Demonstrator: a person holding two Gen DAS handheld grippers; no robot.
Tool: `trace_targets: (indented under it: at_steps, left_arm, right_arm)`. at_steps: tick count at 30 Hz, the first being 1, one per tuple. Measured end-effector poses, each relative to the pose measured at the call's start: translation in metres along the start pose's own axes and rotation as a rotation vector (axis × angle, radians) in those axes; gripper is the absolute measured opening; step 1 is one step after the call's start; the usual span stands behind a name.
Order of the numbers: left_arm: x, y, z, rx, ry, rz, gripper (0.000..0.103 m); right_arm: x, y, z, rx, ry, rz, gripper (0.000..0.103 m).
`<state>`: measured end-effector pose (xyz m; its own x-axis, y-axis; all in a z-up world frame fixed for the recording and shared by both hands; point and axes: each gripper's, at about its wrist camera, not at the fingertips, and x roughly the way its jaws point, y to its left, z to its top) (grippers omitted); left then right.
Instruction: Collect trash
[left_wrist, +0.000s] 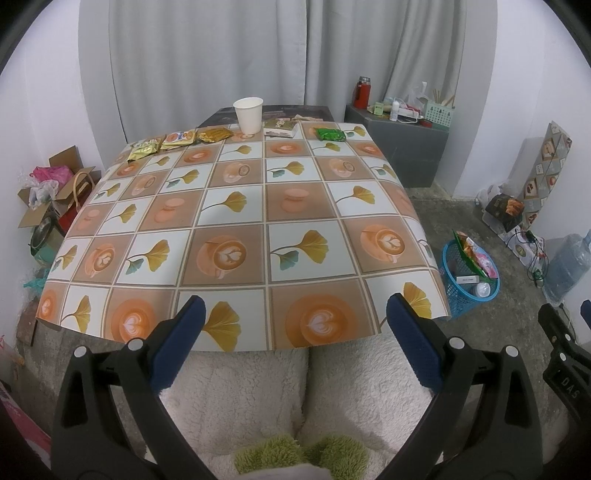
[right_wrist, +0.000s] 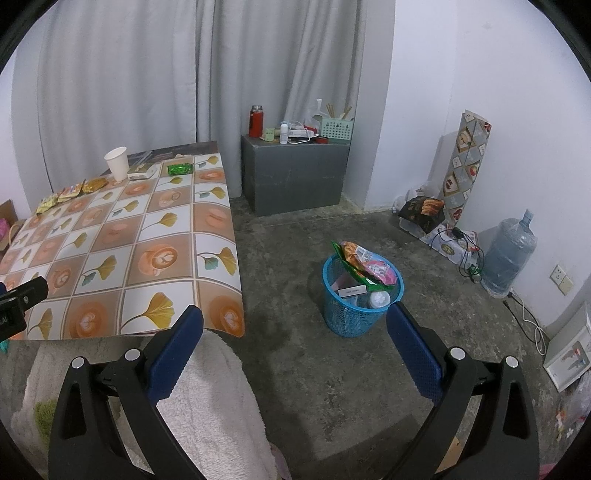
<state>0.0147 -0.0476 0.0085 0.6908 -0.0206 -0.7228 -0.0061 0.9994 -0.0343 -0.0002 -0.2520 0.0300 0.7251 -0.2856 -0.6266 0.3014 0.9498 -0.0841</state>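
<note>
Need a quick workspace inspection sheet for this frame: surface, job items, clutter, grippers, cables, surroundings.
Surface: table with patterned leaf-and-coffee tablecloth, near part bare.
Job's things: white paper cup, gold snack wrappers, green snack packet and small flat box along the far edge; blue plastic mesh basket on the floor, already holding wrappers.
Clutter: cardboard boxes with bags left of the table.
Grippers: left hand-held gripper open, empty; right hand-held gripper open, empty.
Cables: black wires beside the water jug; white cord on the floor.
Surroundings: grey curtains, grey cabinet, concrete floor.
</note>
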Motion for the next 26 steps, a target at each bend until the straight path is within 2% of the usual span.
trace_targets:
  at_steps: [26]
  left_arm:
    - [0.0009,0.0044,0.0072,0.008,-0.021,0.0,0.094]
  right_arm:
    - [0.0,0.0009,-0.0004,0.001,0.0,0.0,0.097]
